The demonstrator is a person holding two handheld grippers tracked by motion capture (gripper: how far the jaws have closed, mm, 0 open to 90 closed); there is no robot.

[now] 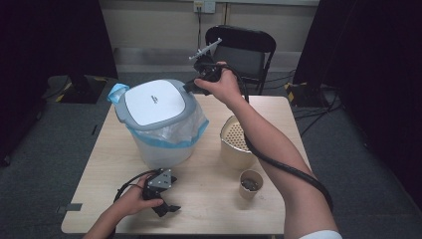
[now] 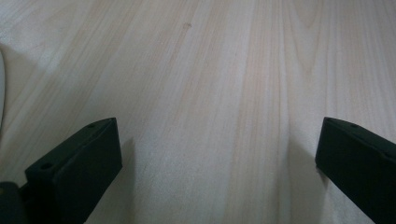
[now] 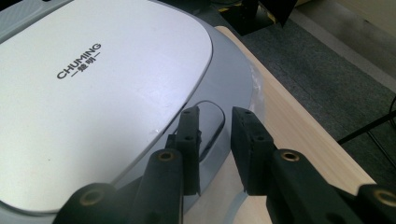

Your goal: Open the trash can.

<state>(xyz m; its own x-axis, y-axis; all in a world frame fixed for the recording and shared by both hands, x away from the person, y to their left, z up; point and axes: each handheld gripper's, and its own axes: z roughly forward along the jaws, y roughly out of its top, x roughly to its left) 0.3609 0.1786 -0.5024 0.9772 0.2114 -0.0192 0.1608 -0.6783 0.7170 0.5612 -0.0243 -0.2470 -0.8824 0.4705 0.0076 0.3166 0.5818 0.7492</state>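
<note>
right gripper [image 3: 215,140] is hovering over the push tab [image 3: 208,128] at the rim of the bin lid [image 3: 93,93], fingers [image 3: 189,140] drawn close together with a narrow gap, pinching nothing. the bin [image 1: 159,124] is sitting on the bench [image 1: 209,199], lined with a clear bag, lid looking shut. opening it is likely not done yet; the press is probably next. left gripper [image 1: 161,199] is resting on the bench near the front edge, fingers [image 2: 79,172] spread wide, empty. lid is reading "chuming" plus small characters too small to read.
</note>
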